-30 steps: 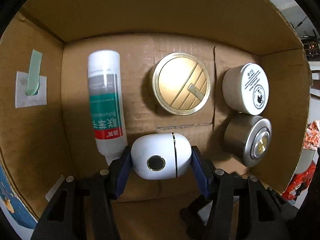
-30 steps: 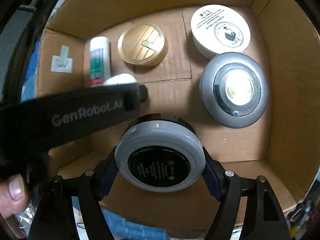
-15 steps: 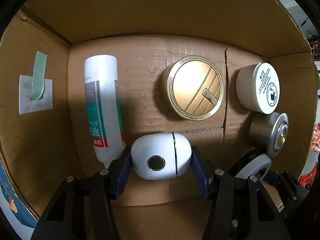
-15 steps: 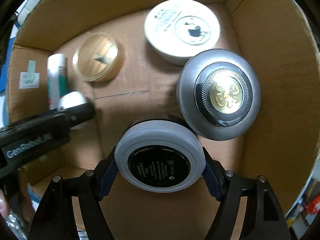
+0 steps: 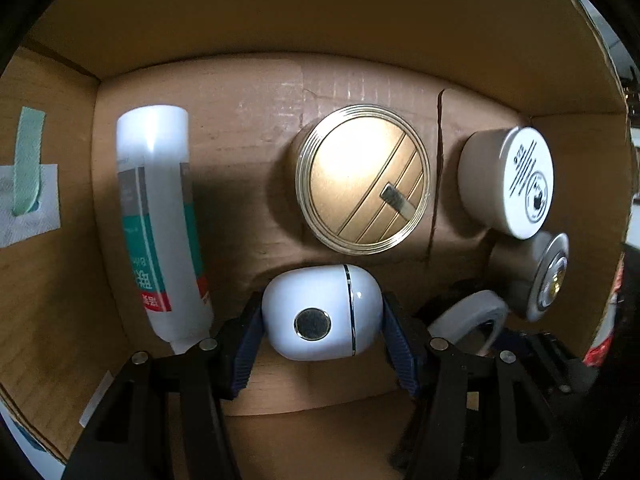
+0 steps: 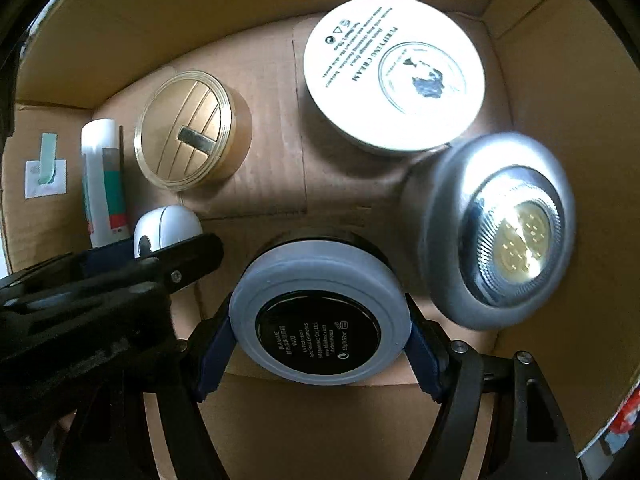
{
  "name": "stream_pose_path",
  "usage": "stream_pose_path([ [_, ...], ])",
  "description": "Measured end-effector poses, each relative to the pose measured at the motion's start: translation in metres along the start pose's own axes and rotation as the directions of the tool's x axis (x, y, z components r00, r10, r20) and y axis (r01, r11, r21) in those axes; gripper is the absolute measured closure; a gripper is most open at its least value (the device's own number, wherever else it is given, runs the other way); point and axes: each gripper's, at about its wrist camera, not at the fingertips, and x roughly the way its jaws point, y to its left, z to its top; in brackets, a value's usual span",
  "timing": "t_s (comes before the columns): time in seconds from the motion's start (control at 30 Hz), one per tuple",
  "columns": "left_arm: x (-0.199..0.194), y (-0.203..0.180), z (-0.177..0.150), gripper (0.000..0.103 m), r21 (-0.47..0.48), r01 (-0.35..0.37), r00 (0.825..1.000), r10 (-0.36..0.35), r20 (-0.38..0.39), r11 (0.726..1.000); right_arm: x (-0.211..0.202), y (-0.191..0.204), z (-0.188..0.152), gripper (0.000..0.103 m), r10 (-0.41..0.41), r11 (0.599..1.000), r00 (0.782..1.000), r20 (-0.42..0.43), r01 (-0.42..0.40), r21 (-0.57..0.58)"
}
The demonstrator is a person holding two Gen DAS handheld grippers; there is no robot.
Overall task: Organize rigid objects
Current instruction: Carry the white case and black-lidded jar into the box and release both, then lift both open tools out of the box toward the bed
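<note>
Both my grippers have sunk deeper into the cardboard box [image 5: 280, 32] (its floor looms nearer). My left gripper [image 5: 322, 320] clamps the white egg-shaped case [image 5: 320, 312]; my right gripper [image 6: 320, 332] clamps the grey compact [image 6: 320, 320] beside the silver jar [image 6: 500, 228].

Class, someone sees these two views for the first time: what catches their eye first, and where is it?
Each gripper holds something inside a cardboard box: the left gripper a white egg-shaped case, the right gripper a grey-rimmed compact. Beyond them lie a gold compact, a white bottle at left and a cream jar.
</note>
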Motion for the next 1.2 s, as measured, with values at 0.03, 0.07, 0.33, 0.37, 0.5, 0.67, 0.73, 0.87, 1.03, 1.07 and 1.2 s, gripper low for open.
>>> stream_pose_path([
  [0.03,0.003,-0.001,0.001,0.048,-0.008,0.009,1.0,-0.009,-0.006,1.0,0.003,0.002,0.001,0.025,0.007,1.0,1.0,-0.008,-0.007,0.005],
  [0.07,0.003,-0.001,0.002,0.048,-0.017,0.019,1.0,-0.019,-0.012,1.0,-0.001,-0.003,-0.014,0.025,0.017,1.0,1.0,-0.016,-0.017,0.009],
  [0.33,-0.014,0.005,0.003,0.043,-0.042,-0.006,1.0,0.006,0.004,0.999,-0.009,-0.008,-0.024,0.018,0.021,1.0,1.0,-0.022,-0.021,-0.002],
  [0.37,-0.018,0.005,-0.002,0.043,-0.038,-0.007,1.0,0.007,0.011,0.999,-0.015,-0.005,-0.027,0.017,0.013,1.0,1.0,-0.02,-0.013,-0.007],
  [0.5,-0.049,0.005,-0.019,0.033,-0.018,-0.035,0.997,0.037,0.073,0.999,-0.035,0.004,-0.042,0.015,-0.027,0.999,0.999,0.016,0.028,-0.033],
  [0.67,-0.077,-0.007,-0.033,0.019,-0.007,-0.093,0.978,0.092,0.186,0.996,-0.063,0.001,-0.065,0.015,-0.074,0.996,0.994,0.082,0.077,-0.042],
  [0.73,-0.087,-0.012,-0.043,0.009,-0.008,-0.113,0.967,0.112,0.228,0.994,-0.072,-0.002,-0.075,0.006,-0.086,0.995,0.991,0.101,0.091,-0.042],
  [0.87,-0.102,-0.019,-0.066,0.004,-0.002,-0.163,0.942,0.156,0.298,0.987,-0.097,-0.002,-0.095,0.0,-0.134,0.989,0.977,0.166,0.141,-0.033],
  [1.03,-0.111,-0.026,-0.088,0.004,-0.001,-0.204,0.901,0.188,0.391,0.979,-0.111,0.007,-0.114,0.0,-0.156,0.986,0.958,0.242,0.167,-0.025],
  [1.07,-0.107,-0.029,-0.092,0.004,-0.003,-0.203,0.898,0.187,0.399,0.979,-0.116,0.008,-0.122,0.0,-0.153,0.986,0.955,0.255,0.165,-0.025],
  [1.2,-0.13,-0.024,-0.12,0.004,-0.006,-0.188,0.88,0.171,0.443,0.982,-0.137,0.014,-0.145,0.0,-0.144,0.987,0.942,0.305,0.16,-0.029],
])
